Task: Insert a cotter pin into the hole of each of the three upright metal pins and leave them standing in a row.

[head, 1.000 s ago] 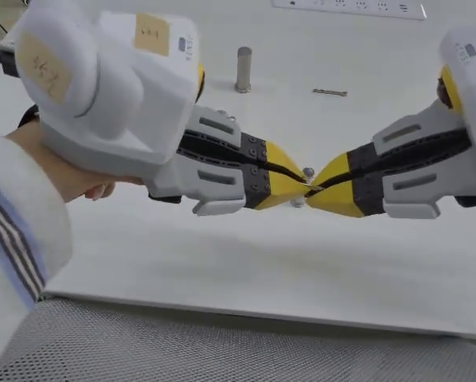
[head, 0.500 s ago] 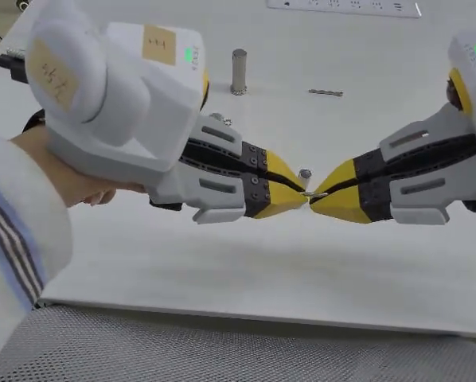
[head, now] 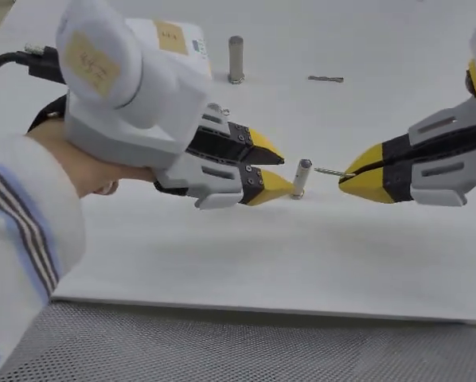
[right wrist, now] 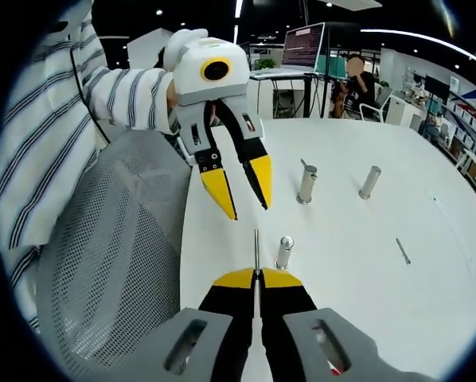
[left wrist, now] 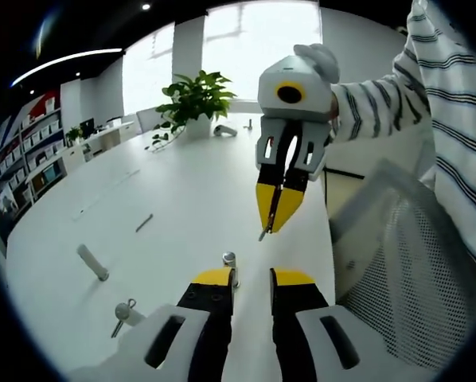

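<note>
The step in hand looks like the second insertion of the three. On the white workbench (head: 222, 255), the near metal pin (head: 301, 177) stands upright between the two grippers. The left gripper (head: 286, 171) has its jaws apart, with the pin just past their tips and not gripped. The right gripper (head: 343, 177) has its jaws clamped on a cotter pin (head: 329, 171), which sticks out leftward toward the top of the near pin. Its tip is just right of that pin and apart from it. In the right gripper view, a middle pin (right wrist: 306, 185) farther back carries what appears to be a cotter pin through its top, so that one seems done. The far pin (head: 236, 60) stands bare, and a loose cotter pin (head: 325, 79) lies flat on the bench to its right. The next move likely calls for closing the left jaws on the near pin's shaft to steady it. The cotter pin's tip would then be lined up with the cross hole near the top and pushed straight through. I cannot tell which way that hole faces.
</note>
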`<state>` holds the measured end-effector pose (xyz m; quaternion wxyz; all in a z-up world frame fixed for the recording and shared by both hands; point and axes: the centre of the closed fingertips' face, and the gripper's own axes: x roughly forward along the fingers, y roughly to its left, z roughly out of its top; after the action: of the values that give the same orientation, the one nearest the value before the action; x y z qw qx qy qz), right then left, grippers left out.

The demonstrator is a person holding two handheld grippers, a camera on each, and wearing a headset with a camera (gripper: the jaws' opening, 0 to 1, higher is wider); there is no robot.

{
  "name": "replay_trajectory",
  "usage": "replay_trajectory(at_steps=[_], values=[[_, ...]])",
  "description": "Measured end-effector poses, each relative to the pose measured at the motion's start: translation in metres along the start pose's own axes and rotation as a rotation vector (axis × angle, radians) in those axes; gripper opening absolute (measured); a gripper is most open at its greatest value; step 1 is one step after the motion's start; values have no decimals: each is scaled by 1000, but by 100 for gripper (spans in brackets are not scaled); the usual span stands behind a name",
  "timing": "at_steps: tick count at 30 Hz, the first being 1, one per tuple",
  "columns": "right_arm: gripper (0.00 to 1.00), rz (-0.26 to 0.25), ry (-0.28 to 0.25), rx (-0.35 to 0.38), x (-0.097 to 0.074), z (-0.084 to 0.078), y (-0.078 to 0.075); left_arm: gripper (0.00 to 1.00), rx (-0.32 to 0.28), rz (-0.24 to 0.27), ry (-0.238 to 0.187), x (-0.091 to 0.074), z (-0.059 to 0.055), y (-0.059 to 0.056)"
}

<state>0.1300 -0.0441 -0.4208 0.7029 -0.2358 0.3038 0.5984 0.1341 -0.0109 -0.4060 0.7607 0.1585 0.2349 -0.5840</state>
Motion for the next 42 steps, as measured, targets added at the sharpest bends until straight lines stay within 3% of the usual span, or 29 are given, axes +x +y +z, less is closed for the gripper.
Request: replay_trajectory(at_steps=[6,14,23,27,42], values=[[0,-24,55,-3,5,-15,-9,16,-20,29,1,8,1,13],[0,-54,80,-15,9,-24,-22,16,-18,41,23,18,-1,30],[0,-44,89,-25,14,-27,-24,13,14,18,57,32,-6,29],[0,-40,89,-29,16,-26,-24,8,28,14,77,35,-8,29],[0,-28,83,-42,19,-23,-34,5,69,7,90,37,-5,28]])
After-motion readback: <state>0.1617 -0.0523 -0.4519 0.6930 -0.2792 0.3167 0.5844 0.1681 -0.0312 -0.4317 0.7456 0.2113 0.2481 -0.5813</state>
